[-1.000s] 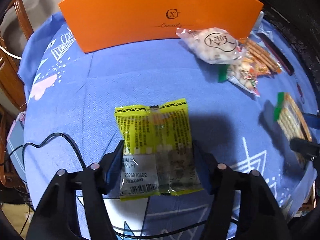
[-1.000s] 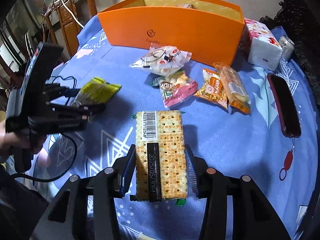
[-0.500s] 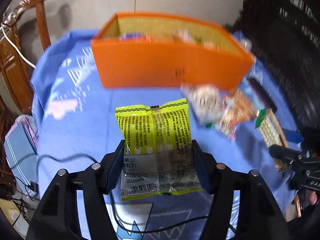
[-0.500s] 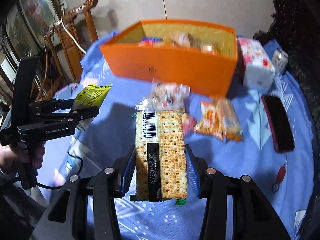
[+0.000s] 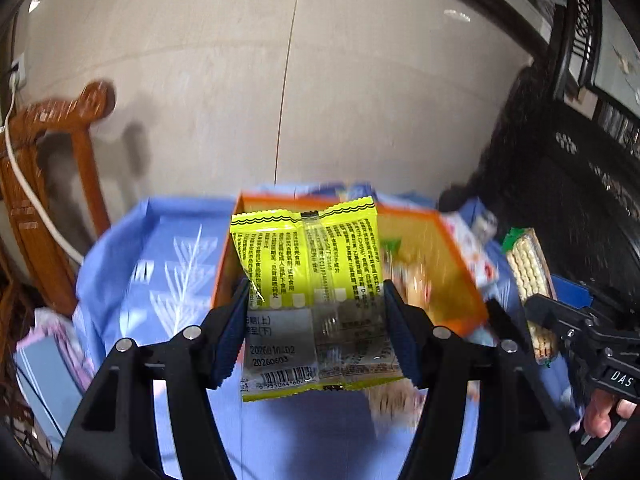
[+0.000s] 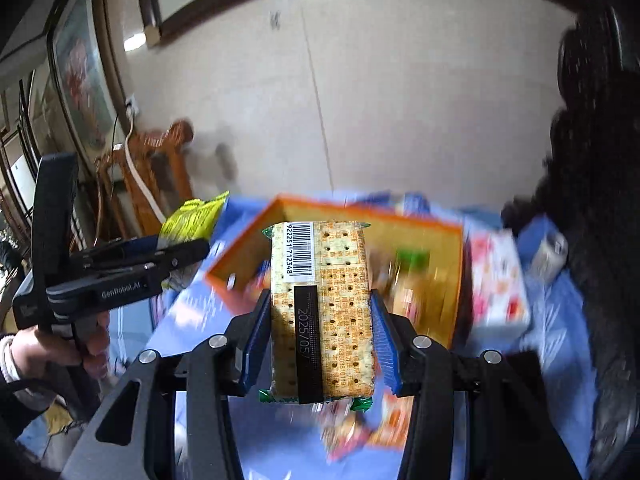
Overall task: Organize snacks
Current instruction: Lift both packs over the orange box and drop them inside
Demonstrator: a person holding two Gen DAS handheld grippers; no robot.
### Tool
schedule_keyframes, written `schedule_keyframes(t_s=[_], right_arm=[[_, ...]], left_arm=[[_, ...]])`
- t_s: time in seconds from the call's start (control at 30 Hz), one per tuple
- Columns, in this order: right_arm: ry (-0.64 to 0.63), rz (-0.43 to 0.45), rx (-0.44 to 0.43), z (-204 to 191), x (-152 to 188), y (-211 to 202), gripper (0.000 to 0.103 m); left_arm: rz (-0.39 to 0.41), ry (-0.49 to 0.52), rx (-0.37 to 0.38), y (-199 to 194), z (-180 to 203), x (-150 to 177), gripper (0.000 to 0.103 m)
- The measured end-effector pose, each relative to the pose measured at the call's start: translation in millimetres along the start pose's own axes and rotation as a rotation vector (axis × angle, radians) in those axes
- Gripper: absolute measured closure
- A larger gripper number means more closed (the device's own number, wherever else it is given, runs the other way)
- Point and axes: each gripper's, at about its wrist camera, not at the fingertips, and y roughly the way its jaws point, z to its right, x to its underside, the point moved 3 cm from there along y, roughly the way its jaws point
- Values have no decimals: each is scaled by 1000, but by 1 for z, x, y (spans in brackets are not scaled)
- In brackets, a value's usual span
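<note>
My left gripper [image 5: 314,300] is shut on a yellow snack packet [image 5: 308,264] and holds it high, in front of the open orange box [image 5: 452,256]. My right gripper [image 6: 318,316] is shut on a cracker pack [image 6: 336,304] with a barcode label, held high before the same orange box [image 6: 240,260]. Several snacks lie blurred inside the box. In the right wrist view the left gripper [image 6: 188,250] with its yellow packet [image 6: 192,220] is at the left. In the left wrist view the right gripper [image 5: 540,312] holds the cracker pack [image 5: 528,264] at the right.
The blue patterned tablecloth [image 5: 168,256] covers the table. A white tissue pack [image 6: 496,280] and a can [image 6: 550,250] stand right of the box. Loose snack packets [image 6: 360,432] lie on the cloth below my right gripper. A wooden chair [image 5: 52,184] stands at the left.
Both grippers have risen and moved toward the orange box with their packets. The views now look over the box rim to the wall, and the scene is blurred by motion.
</note>
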Motion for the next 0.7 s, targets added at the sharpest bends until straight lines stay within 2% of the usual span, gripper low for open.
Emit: schedule_keyframes(t_s=[0.07,0.1,0.13,0.17,0.2,0.23,0.3,0.4,0.6,0.7], right_arm=[[-19,42,16,4,-24,7,56],[-27,57,23,6,-34,10,55],[-35,69,34,9,-46,16,45],[-35,70,44,10,-53,18,32],[-29,78,69,13,-60,18,11],[-24,102,97,15,-64,15,9],[-21,148,96,20,-65,4,9],[2,130,109,33,-49,-3,9],[115,-9,143,64,14,0,10],[185,-87,150,78,50,3,17]], left_arm=[[19,-5,-3,8,0,-24,36],[33,-7,-13,13,1,-39,26],[44,-7,-32,15,3,-51,17],[56,-9,-55,16,3,-58,4],[89,-19,-80,11,3,-68,4],[111,-30,-77,7,4,-73,4],[117,-55,-46,0,1,-74,4],[87,-103,-22,-4,-7,-57,4],[-39,-139,-43,4,-17,12,4],[-100,-136,-43,5,-17,52,4]])
